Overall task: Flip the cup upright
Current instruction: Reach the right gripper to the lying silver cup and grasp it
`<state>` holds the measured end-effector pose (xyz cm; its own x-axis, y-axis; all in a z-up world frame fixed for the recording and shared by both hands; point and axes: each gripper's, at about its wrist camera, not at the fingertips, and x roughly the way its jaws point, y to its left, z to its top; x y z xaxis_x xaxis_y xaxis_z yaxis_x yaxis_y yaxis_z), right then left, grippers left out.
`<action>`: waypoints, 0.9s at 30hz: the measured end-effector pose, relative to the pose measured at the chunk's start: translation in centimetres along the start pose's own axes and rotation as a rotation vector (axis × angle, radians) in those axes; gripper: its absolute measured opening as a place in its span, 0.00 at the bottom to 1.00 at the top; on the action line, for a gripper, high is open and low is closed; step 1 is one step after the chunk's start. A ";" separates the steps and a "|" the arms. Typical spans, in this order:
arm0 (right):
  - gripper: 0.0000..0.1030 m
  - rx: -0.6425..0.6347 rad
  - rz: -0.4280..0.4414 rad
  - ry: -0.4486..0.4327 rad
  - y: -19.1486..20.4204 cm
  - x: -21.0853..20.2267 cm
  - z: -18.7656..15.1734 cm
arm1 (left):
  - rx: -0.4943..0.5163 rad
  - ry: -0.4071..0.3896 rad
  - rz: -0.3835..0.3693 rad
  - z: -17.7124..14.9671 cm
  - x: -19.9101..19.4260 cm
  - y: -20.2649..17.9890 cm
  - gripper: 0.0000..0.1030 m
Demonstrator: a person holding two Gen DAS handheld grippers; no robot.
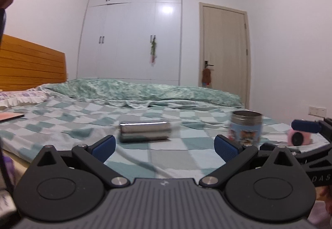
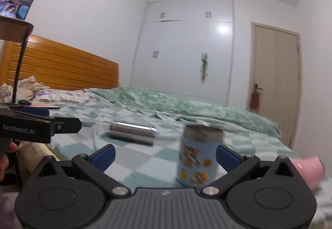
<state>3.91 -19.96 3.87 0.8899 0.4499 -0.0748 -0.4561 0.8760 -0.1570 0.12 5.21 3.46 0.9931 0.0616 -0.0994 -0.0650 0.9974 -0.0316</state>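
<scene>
A light-blue cup with cartoon stickers and a metal rim (image 2: 198, 157) stands upright on the checked bedsheet, just inside my right gripper's right finger. It also shows in the left wrist view (image 1: 245, 127), past my left gripper's right finger. A silver cylinder (image 1: 144, 131) lies on its side on the bed, also seen in the right wrist view (image 2: 131, 132). A pink cup (image 2: 309, 169) lies at the right edge, and it shows in the left wrist view (image 1: 299, 138). My left gripper (image 1: 165, 146) is open and empty. My right gripper (image 2: 166, 156) is open, holding nothing.
The bed (image 1: 176, 152) has a green quilt (image 1: 145, 90) bunched at the back and a wooden headboard (image 1: 31, 63) on the left. White wardrobes (image 1: 132, 32) and a closed door (image 1: 225, 48) stand behind. A pink book (image 1: 10, 116) lies at the left. A desk lamp (image 2: 18, 59) stands at the left.
</scene>
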 end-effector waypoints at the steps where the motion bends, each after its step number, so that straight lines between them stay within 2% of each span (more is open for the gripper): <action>1: 1.00 -0.008 0.014 -0.002 0.4 0.7 0.6 | -0.001 0.005 0.015 0.3 0.2 0.7 1.00; 7: 1.00 -0.063 0.090 -0.006 3.4 5.8 3.6 | -0.006 -0.004 0.101 1.8 1.3 4.6 1.00; 15: 1.00 -0.084 0.140 0.057 6.0 14.8 6.2 | -0.005 0.021 0.175 2.3 4.2 8.7 1.00; 20: 1.00 -0.129 0.149 0.107 7.4 20.8 6.7 | 0.002 0.049 0.190 2.3 6.4 10.2 1.00; 27: 1.00 -0.125 0.177 0.166 8.2 28.0 6.9 | -0.006 0.106 0.189 1.8 10.2 10.8 1.00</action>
<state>25.03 1.07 7.31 0.7901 0.5501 -0.2705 -0.6092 0.7535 -0.2472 9.73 16.67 3.92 0.9475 0.2430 -0.2079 -0.2502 0.9682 -0.0085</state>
